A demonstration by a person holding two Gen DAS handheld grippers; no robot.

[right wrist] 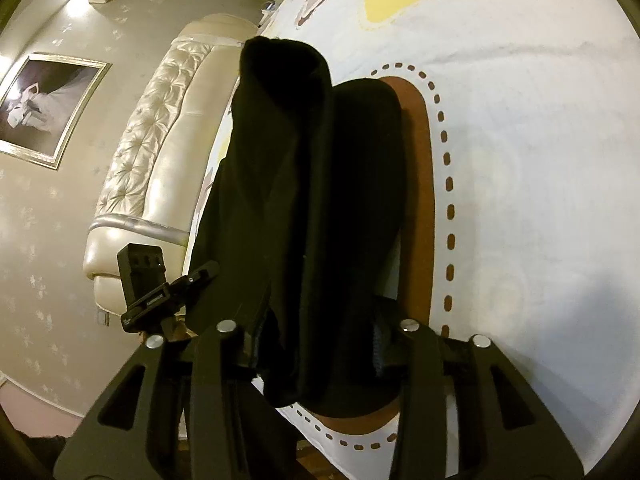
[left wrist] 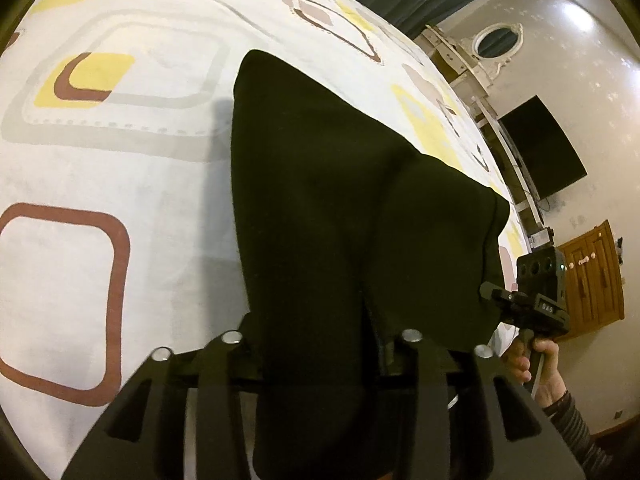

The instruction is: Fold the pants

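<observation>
Left wrist view: the black pants (left wrist: 340,184) lie on the patterned bed sheet (left wrist: 120,152), one end between the left claw (left wrist: 320,344); the right claw (right wrist: 316,332) likewise; whether either pinches cannot be told.

You have one pair of black pants (left wrist: 340,208) on one patterned bedsheet (left wrist: 120,152). You hold two grippers, the left gripper (left wrist: 320,344) and the right gripper (right wrist: 316,332). Far right hangs one dark screen (left wrist: 544,148); far left, one framed picture (right wrist: 44,108).
</observation>
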